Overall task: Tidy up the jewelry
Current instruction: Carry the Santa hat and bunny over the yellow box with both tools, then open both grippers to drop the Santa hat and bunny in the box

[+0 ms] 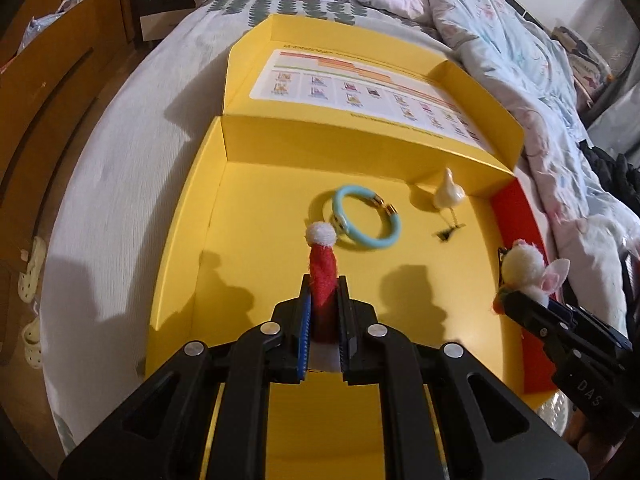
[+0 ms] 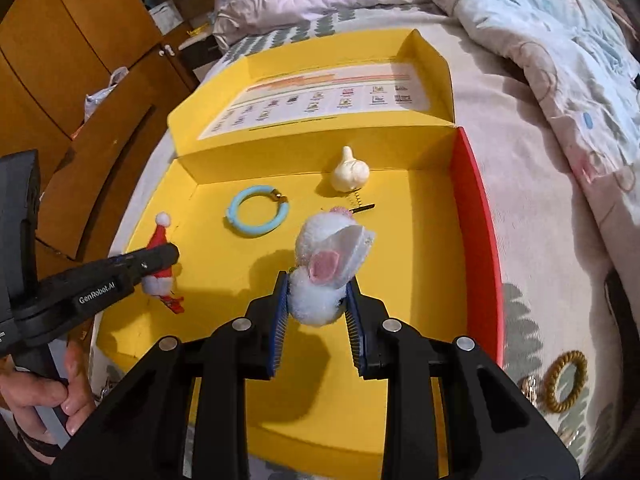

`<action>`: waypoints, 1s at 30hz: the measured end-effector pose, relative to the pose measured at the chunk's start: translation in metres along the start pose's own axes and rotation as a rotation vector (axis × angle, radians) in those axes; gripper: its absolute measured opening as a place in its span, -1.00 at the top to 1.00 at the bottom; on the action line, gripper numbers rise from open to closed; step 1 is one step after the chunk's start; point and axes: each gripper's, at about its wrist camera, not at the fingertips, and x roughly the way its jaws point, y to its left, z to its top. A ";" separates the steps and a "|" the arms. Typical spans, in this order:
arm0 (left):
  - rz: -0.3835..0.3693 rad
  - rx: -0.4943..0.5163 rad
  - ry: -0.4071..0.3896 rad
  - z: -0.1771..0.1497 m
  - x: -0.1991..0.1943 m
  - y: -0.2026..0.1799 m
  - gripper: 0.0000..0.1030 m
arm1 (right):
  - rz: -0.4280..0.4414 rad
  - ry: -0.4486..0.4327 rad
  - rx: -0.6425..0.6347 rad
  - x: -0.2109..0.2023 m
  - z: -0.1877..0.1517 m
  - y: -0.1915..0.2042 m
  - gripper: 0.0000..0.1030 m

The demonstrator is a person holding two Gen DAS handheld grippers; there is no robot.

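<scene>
Bedding lies under a yellow box (image 1: 248, 216) whose lid is folded back. Over its floor the left claw (image 1: 323, 320) pinches a red Santa hat clip (image 1: 322, 276), its pads pressed to the felt; the right claw (image 2: 318, 300) pinches a white bunny pompom (image 2: 320, 280). Farther in lie a blue bracelet (image 2: 258, 216) and a cream garlic charm (image 2: 350, 174) on a spring. A gold ring (image 2: 566, 380) lies outside, partly cut off.

Both wrist views close above, angled down into one shared yellow box (image 1: 400, 280), left and right sides
</scene>
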 end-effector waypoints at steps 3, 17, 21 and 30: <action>0.002 0.010 0.011 0.004 0.009 -0.005 0.79 | -0.004 0.018 0.002 0.009 0.004 -0.005 0.47; 0.015 0.004 0.053 0.015 0.043 -0.003 0.79 | -0.025 0.093 -0.028 0.046 0.016 0.002 0.47; -0.006 0.001 0.064 0.015 0.047 -0.005 0.79 | -0.012 0.106 -0.037 0.052 0.015 0.006 0.45; -0.014 -0.001 0.056 0.018 0.040 -0.006 0.30 | -0.018 0.095 -0.037 0.050 0.017 0.006 0.34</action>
